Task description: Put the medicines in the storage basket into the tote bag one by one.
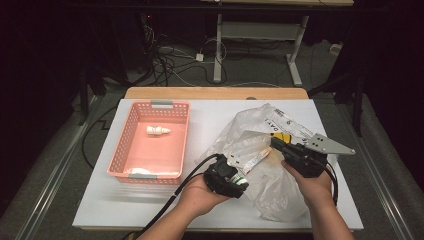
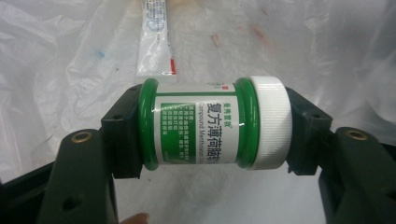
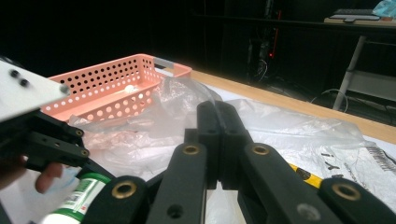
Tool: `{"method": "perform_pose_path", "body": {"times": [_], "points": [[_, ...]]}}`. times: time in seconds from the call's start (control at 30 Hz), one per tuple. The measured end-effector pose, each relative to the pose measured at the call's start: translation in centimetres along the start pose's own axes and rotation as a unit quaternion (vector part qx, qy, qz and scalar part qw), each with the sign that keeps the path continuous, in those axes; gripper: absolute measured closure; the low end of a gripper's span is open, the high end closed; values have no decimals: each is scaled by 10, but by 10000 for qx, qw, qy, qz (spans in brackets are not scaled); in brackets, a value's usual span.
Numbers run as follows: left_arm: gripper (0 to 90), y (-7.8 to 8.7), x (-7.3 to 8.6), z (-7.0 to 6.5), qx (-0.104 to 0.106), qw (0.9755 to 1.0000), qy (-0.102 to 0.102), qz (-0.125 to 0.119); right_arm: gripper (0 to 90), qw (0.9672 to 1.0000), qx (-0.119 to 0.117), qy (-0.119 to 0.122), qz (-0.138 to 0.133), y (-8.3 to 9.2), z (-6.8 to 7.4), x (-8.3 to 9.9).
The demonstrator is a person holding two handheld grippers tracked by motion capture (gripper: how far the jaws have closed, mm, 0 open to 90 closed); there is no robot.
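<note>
A: Start with the left tool [image 2: 212, 128] — what is it doing?

B: It is clamped on a small green bottle [image 2: 212, 126], one jaw against the bottle's base and the other against its white cap [image 2: 270, 122]. Gripping it end to end looks like the safe choice: the flat ends give the jaws something square to press on, where the round side might roll out.

A: So which way does the bottle lie?

B: Its long axis runs straight across the gap between the jaws. In the left gripper view the cap points to the right and the base to the left, with the label facing the camera. In the high view the bottle [image 1: 242, 180] sits at the tip of the left tool [image 1: 239, 182], above the near edge of the plastic bag [image 1: 260, 145] on the tabletop [image 1: 200, 120].

A: And the right tool?

B: The right tool [image 3: 218, 122] has its jaws pressed together, pinching a fold of the bag — my guess is to hold the bag steady or open while the bottle is lifted clear. A tube [image 2: 156, 42] lies inside the bag beyond the bottle.

A: Where might the bottle go?

B: Probably the pink basket [image 1: 116, 155] on the left, which has a small white bottle [image 1: 158, 131] in it.
</note>
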State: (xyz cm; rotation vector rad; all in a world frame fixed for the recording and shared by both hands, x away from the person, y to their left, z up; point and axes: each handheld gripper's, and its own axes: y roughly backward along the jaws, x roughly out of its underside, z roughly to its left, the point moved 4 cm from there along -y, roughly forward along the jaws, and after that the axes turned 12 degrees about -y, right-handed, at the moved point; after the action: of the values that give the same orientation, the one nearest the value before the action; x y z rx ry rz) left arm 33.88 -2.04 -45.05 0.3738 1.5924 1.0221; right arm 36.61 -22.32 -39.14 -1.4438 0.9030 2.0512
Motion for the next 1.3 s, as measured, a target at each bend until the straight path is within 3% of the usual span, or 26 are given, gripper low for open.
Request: {"method": "perform_pose_path", "body": {"times": [0.5,0.63,1.03,1.2,1.3], "points": [[345,-29,-4,13,-270,9979,225,-542,900,10000,-20,9,0,-2,0,1],[345,-36,-7,12,-394,9968,109,-688,900,10000,-23,-18,-20,-2,1,0],[344,-70,-26,3,-220,9960,1,-871,900,10000,-40,-19,-21,-2,1,0],[344,-84,-35,2,-218,9958,-87,-887,900,10000,-39,-19,-24,-1,0,0],[344,-94,-38,1,-202,9967,-193,-766,900,10000,-35,-25,-23,-1,0,0]]}}
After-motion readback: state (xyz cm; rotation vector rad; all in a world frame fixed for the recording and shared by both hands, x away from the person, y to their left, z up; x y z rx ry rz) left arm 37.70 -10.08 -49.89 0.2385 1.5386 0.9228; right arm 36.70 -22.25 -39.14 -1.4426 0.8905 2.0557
